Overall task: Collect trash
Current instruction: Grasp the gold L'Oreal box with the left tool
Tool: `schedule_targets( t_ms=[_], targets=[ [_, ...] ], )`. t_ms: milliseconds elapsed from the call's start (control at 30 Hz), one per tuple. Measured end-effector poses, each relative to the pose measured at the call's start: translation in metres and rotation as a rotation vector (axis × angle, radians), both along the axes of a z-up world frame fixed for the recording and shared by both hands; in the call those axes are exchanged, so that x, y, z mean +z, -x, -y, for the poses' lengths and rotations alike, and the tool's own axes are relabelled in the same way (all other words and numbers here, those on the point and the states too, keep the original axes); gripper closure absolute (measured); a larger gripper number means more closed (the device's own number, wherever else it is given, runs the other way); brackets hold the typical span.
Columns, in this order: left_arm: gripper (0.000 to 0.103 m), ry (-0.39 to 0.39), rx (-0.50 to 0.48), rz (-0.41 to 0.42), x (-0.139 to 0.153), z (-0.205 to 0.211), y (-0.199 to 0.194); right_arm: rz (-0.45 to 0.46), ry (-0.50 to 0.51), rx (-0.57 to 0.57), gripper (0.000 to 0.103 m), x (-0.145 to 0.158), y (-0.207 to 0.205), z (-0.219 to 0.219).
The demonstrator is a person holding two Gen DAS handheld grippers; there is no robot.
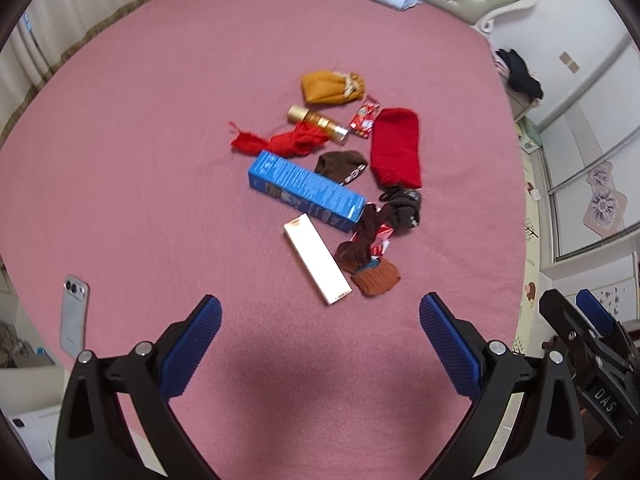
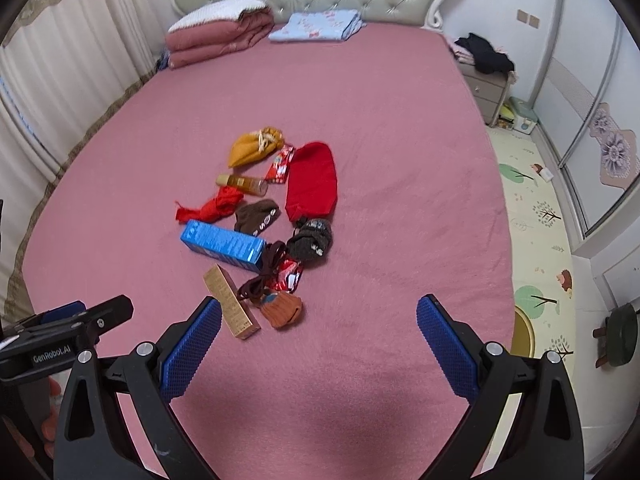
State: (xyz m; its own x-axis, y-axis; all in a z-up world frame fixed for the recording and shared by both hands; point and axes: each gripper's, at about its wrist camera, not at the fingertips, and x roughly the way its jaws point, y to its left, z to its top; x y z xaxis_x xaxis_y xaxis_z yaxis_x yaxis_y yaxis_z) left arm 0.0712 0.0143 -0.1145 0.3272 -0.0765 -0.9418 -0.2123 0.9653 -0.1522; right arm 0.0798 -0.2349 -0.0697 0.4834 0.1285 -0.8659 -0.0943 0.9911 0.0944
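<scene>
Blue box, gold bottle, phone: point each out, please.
blue box (image 1: 306,191), left wrist view, middle of its top face
gold bottle (image 1: 318,124), left wrist view, mid-body
phone (image 1: 74,316), left wrist view, centre of its back

Bare pink bed (image 2: 380,152) sheet lies open between both spread-fingered tools, the left tool (image 1: 320,320) and the right tool (image 2: 319,320), and the clutter heap. The nearest obstacles are the long beige box (image 1: 317,266) and the orange knit piece (image 1: 377,278), with the blue box (image 1: 306,190) just behind. A phone (image 1: 74,314) lies well apart at the left edge. Folded bedding (image 2: 218,32) blocks the far end.
</scene>
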Motion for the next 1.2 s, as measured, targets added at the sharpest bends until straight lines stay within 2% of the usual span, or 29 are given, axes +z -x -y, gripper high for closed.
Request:
schedule_targets(
  t_ms=[233,433,733,833,900,1133,1200],
  targets=[
    [0.004,0.028,0.066,-0.107,-0.051,-0.008,-0.027,-0.034,-0.006,0.087,0.008,-0.03,-0.034,-0.007],
    [0.004,0.064,0.134,-0.197,-0.106,-0.012,-0.052,-0.036,-0.003,0.179,0.009,-0.055,-0.061,-0.014],
    [0.004,0.122,0.212,-0.266,-0.166,-0.016,-0.086,-0.059,0.027,0.277,0.009,-0.094,-0.093,-0.026],
    [0.005,0.102,0.233,-0.286,-0.183,-0.017,-0.095,-0.061,0.036,0.297,0.009,-0.103,-0.102,-0.031],
    [0.009,0.139,0.242,-0.299,-0.199,-0.017,-0.103,-0.065,0.036,0.309,0.009,-0.107,-0.108,-0.033],
    [0.026,0.149,0.325,-0.4,-0.242,-0.025,-0.116,-0.071,0.041,0.379,0.01,-0.118,-0.124,-0.048],
    [0.04,0.146,0.341,-0.415,-0.246,-0.028,-0.116,-0.074,0.043,0.405,0.01,-0.123,-0.127,-0.055]
  ],
)
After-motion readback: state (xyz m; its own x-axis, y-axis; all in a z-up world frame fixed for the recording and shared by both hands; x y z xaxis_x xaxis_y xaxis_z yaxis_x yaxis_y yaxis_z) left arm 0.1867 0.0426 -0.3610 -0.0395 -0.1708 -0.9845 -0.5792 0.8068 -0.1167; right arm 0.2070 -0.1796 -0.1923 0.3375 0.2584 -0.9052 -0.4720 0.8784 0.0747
